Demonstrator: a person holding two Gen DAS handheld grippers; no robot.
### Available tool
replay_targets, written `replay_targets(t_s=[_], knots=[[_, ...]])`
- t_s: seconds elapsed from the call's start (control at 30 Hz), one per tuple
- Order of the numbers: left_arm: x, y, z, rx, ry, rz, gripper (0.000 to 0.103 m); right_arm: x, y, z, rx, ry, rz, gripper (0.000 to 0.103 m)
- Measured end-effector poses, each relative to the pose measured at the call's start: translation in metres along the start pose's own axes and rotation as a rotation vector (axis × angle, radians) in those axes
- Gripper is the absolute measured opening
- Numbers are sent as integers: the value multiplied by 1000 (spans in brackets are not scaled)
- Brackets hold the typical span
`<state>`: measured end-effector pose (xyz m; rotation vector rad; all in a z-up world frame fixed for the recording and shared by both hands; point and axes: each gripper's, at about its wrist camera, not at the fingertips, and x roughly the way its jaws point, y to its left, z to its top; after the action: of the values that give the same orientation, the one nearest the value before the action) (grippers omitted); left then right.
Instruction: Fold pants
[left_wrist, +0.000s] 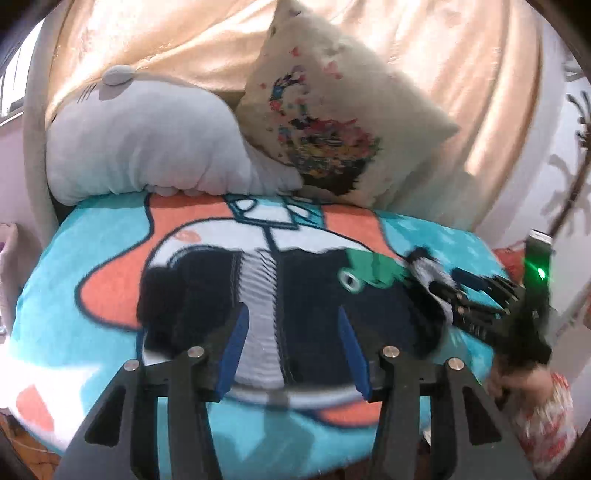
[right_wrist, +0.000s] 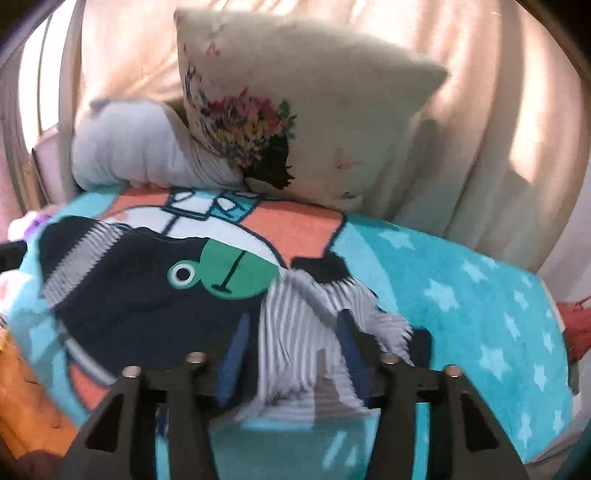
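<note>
The small navy pants with grey-striped side bands and a green frog patch lie on a turquoise and coral blanket. My left gripper is open, its blue pads either side of a striped band. My right gripper shows at the right edge of the left wrist view, at the pants' striped cuff. In the right wrist view the pants and frog patch show, and my right gripper has its jaws apart around the bunched striped cloth.
A grey plush cushion and a cream pillow with a floral print lean against a peach curtain behind the blanket. The blanket's starred part lies to the right. An orange floor shows low left.
</note>
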<state>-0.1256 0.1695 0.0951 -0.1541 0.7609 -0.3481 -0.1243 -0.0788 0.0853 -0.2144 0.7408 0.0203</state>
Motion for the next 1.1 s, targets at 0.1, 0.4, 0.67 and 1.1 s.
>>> replay_targets(t_s=[0.1,0.4,0.67,1.1], knots=[[35,10,10,-20,36,105,49,24,9,2,-70,43,-110,53],[62,34,-5,-63,74,150,49,11,-128,-59,338,102,-133,76],[60,48,-9,-130,49,82,49,-35,-210,-93,712,-89,97,78],[63,41,-11,-100,42,113,50,60,-145,-49,579,124,530,17]])
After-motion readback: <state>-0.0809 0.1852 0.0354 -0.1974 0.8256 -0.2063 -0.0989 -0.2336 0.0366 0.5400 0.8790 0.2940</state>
